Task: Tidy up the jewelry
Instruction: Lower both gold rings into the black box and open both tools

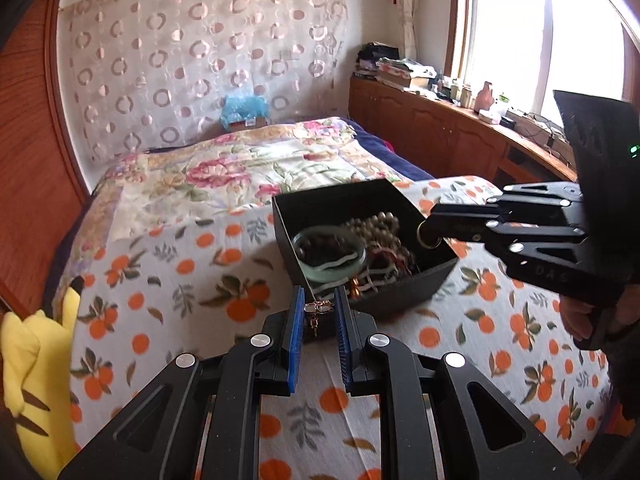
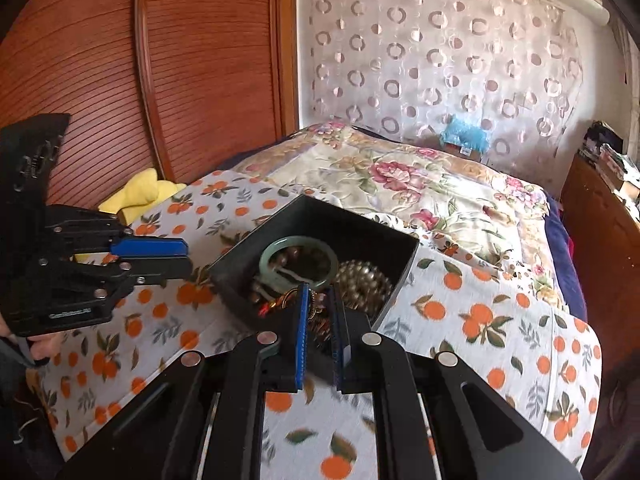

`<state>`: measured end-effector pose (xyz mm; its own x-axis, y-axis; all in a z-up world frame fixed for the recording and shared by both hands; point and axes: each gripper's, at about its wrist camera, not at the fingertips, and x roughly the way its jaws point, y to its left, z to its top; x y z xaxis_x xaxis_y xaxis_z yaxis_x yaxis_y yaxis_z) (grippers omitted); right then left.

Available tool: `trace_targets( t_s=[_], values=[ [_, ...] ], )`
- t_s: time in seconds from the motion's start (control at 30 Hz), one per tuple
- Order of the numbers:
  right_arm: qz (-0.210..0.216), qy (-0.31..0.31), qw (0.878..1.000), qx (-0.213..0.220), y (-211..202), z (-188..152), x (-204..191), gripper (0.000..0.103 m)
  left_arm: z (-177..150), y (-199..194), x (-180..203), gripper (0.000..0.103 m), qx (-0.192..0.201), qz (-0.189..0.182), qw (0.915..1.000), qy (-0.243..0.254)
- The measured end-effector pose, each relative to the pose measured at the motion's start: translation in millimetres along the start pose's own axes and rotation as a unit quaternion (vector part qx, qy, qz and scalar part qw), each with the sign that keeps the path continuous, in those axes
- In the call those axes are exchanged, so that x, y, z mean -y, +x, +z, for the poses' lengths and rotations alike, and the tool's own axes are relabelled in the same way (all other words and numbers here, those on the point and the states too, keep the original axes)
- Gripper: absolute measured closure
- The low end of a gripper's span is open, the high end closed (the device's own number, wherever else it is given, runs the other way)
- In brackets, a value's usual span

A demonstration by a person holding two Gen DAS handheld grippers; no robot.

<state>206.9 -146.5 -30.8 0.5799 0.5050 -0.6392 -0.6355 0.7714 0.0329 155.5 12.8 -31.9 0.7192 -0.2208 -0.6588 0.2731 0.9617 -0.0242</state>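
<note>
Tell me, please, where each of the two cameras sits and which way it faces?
Left wrist: on the left gripper, looking down along its fingers over the bed toward the window; a small gold piece sits between its pads, the right gripper and a hand at right.
Right wrist: on the right gripper, over the box, facing the wardrobe and curtain; left gripper at left.
Shared: box, green bangle, beads, bed, curtain.

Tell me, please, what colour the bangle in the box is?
Pale jade green; the bangle shows best in the right wrist view.
</note>
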Motion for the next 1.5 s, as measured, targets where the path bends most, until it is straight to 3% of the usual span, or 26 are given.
trace_targets(
  t_s=[0.47,0.57,0.93,1.0,1.07,1.2,1.27,1.33,1.37,1.43,1.5],
  values=[
    [0.012,0.028,0.999,-0.018,30.0,7.5,17.4,0.089,42.0,38.6,-0.1,0.089,0.004,-0.001,1.0000,0.007],
    [0.012,0.035,0.999,-0.018,29.7,5.9,20.2,0.079,48.1,53.5,-0.5,0.089,-0.004,0.000,1.0000,0.005],
    [-0.010,0.058,0.998,-0.002,7.2,-11.5,30.9,0.079,48.8,79.3,2.6,0.088,-0.021,0.000,0.9997,-0.013],
    [-0.015,0.064,0.998,0.001,-0.4,-16.8,30.9,0.079,46.4,75.8,3.8,0.080,-0.020,0.001,0.9997,-0.016],
    [-0.021,0.069,0.997,0.004,-6.9,-22.2,30.1,0.079,43.5,69.2,5.3,0.066,-0.015,0.005,0.9997,-0.019],
    [-0.033,0.074,0.997,0.012,-18.7,-30.9,28.0,0.079,33.2,53.4,6.5,0.061,-0.011,0.014,0.9993,-0.033],
    [-0.037,0.076,0.996,0.020,-24.6,-34.8,25.6,0.079,27.4,44.9,7.4,0.048,-0.007,0.017,0.9990,-0.040],
    [-0.039,0.083,0.995,0.026,-30.8,-39.5,23.2,0.079,22.5,35.0,9.3,0.045,-0.003,0.018,0.9989,-0.042],
    [-0.040,0.084,0.995,0.030,-35.0,-42.2,20.6,0.079,19.3,29.1,10.8,0.037,-0.001,0.021,0.9989,-0.043],
    [-0.045,0.084,0.995,0.035,-41.4,-45.9,16.8,0.077,13.4,17.3,13.4,0.027,0.008,0.028,0.9986,-0.044],
    [-0.047,0.087,0.994,0.039,-47.3,-46.7,14.7,0.068,8.6,8.4,15.9,0.023,0.010,0.032,0.9984,-0.045]
  ],
)
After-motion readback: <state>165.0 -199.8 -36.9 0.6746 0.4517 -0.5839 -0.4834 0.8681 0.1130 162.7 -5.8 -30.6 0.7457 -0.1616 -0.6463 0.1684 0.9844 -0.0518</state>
